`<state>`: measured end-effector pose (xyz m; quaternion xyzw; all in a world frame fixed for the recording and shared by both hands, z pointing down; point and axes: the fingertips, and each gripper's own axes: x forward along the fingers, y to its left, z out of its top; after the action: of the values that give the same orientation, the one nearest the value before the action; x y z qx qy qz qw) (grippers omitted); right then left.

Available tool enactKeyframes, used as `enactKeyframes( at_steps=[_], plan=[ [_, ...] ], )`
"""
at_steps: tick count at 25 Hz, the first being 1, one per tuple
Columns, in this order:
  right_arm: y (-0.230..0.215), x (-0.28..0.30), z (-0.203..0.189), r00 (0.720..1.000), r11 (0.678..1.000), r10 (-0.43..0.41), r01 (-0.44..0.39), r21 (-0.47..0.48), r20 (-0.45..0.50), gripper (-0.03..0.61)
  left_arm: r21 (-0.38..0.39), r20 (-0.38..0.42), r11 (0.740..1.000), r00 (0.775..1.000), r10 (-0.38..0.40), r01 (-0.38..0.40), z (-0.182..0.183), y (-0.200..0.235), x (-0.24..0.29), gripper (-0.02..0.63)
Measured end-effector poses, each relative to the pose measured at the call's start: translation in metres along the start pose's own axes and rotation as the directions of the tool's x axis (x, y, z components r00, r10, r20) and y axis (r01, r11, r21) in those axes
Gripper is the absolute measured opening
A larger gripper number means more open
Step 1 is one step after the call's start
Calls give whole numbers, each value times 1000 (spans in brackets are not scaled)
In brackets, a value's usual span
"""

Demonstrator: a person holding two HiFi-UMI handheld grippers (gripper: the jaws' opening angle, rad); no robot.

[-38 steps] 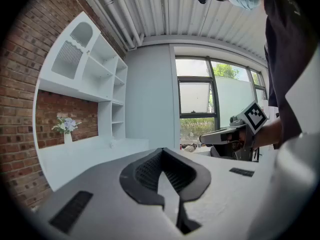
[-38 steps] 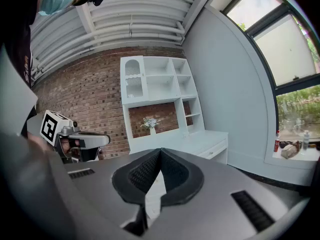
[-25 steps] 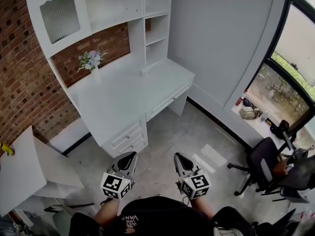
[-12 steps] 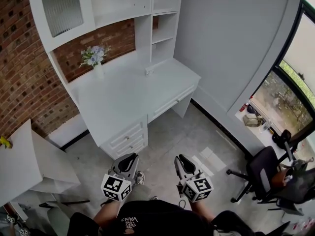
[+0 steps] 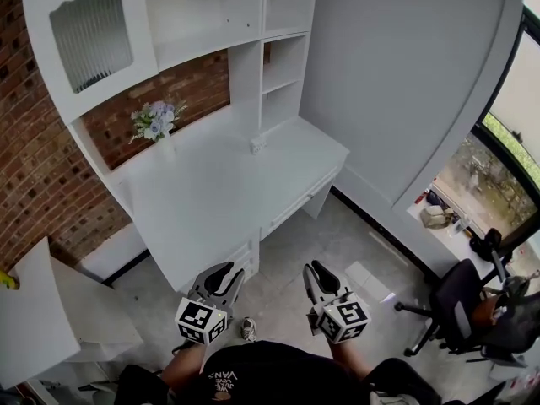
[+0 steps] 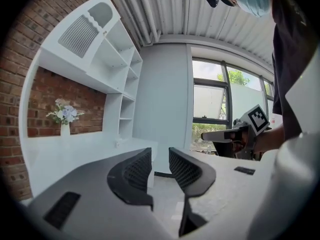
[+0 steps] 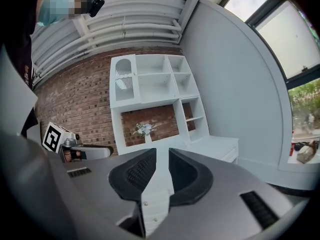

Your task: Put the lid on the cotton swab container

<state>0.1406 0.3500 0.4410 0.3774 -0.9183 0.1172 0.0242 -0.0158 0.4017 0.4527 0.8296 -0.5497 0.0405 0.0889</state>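
Note:
I see no cotton swab container or lid that I can make out. A small white object (image 5: 257,144) stands near the back of the white desk (image 5: 219,192), too small to identify; it also shows in the left gripper view (image 6: 118,143). My left gripper (image 5: 221,272) (image 6: 160,157) and right gripper (image 5: 317,270) (image 7: 162,157) hover side by side close to my body, over the floor in front of the desk. The jaws of both are opening, with a narrow gap and nothing between them.
A vase of pale flowers (image 5: 154,121) stands at the desk's back left under white shelving (image 5: 278,24) on a brick wall. A low white table (image 5: 38,310) is at the left. An office chair (image 5: 456,306) stands at the right by the window.
The head view has moved closer to the desk, which now sits nearer the grippers. Both grippers' jaws have parted slightly from shut.

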Motion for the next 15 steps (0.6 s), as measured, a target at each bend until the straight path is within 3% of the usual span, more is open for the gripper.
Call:
enactKeyframes(
  at_steps=[7,15],
  plan=[
    [-15,58,20,997,997,-71,71,21,34,55,31,-42,997,997,-69,71,16,56,37,95],
    [-36,89,24,991,990,-136,135,39,16,55,29,-67,990,988,-137,139,19,85,73,97]
  ],
)
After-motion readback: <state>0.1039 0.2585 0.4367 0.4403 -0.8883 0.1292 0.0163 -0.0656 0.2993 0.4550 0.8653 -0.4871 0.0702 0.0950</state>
